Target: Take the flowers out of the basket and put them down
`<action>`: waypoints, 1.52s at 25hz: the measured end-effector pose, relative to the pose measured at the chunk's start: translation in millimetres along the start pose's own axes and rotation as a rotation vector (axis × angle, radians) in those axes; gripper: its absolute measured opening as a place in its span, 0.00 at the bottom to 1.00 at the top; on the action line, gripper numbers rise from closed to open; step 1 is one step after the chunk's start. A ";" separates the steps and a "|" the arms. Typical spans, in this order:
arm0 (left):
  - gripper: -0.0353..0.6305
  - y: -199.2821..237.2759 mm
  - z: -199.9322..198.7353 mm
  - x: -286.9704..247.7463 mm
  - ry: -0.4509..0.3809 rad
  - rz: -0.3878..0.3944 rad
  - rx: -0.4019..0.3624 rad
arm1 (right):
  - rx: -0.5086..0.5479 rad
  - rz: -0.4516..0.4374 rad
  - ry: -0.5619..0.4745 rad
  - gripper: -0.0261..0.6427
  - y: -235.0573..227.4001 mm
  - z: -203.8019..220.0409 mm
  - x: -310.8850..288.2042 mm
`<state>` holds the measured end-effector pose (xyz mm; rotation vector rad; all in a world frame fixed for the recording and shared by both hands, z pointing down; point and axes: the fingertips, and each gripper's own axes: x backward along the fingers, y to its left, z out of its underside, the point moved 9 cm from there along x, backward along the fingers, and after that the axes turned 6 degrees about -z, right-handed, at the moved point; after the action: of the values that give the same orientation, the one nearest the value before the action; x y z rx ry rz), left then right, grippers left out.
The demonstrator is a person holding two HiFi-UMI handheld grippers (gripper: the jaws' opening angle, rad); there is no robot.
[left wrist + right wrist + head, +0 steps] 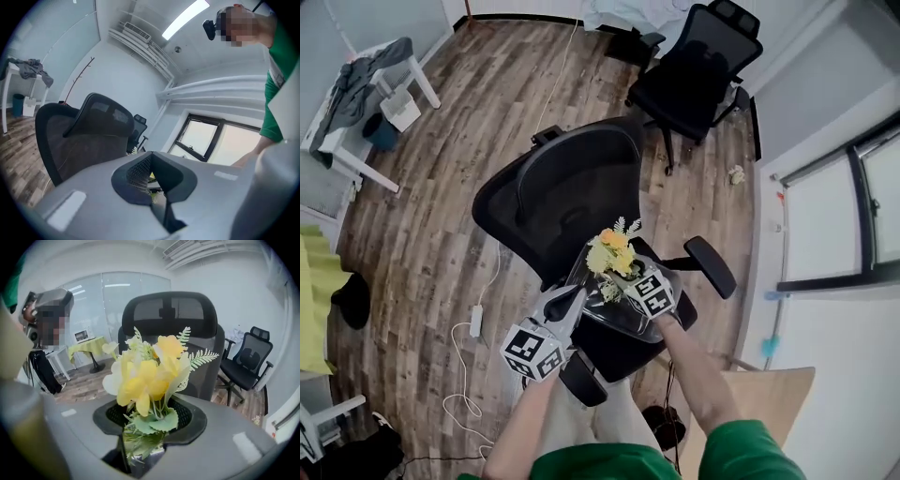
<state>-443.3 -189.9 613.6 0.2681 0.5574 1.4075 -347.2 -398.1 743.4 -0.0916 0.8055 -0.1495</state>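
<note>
A bunch of yellow flowers (612,253) with green leaves stands upright in my right gripper (617,287), just above the seat of a black office chair (572,187). In the right gripper view the flowers (145,376) fill the middle, and my right gripper (140,451) is shut on their stems. A dark basket (614,321) rests on the seat under the flowers. My left gripper (575,298) is at the basket's left rim. In the left gripper view the jaws of my left gripper (154,206) stand closed on a thin dark edge, apparently that rim.
A second black chair (698,66) stands farther back on the wooden floor. A white table (356,84) with clothes and a white bin (400,108) are at the far left. A white cable (473,323) runs over the floor. A light wooden top (769,394) is at the lower right.
</note>
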 end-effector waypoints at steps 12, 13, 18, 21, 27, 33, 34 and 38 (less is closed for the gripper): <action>0.08 -62.7 -98.0 1.9 -0.052 0.111 -0.204 | -0.064 0.133 -0.323 0.34 15.9 -94.7 146.9; 0.08 -67.8 -102.1 3.0 -0.053 0.116 -0.218 | -0.066 0.141 -0.348 0.34 16.7 -99.2 160.8; 0.08 -82.0 -120.1 4.4 -0.064 0.139 -0.258 | -0.043 0.202 -0.420 0.34 21.6 -119.7 217.3; 0.08 -85.9 -125.3 9.3 -0.076 0.148 -0.264 | -0.034 0.225 -0.469 0.34 31.8 -126.3 243.9; 0.08 -91.6 -136.6 17.4 -0.098 0.165 -0.267 | -0.010 0.258 -0.521 0.34 49.0 -136.0 275.9; 0.08 -93.9 -145.9 21.4 -0.103 0.199 -0.271 | -0.004 0.295 -0.530 0.35 61.0 -142.2 286.1; 0.08 -92.6 -146.5 23.1 -0.104 0.207 -0.267 | -0.006 0.304 -0.535 0.35 63.9 -142.8 287.9; 0.08 -86.7 -146.8 27.7 -0.095 0.238 -0.261 | -0.019 0.350 -0.547 0.35 75.8 -140.8 295.4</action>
<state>-443.3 -198.3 441.0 0.1943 0.2644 1.6702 -239.9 -376.5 425.8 -0.0061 0.2674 0.2102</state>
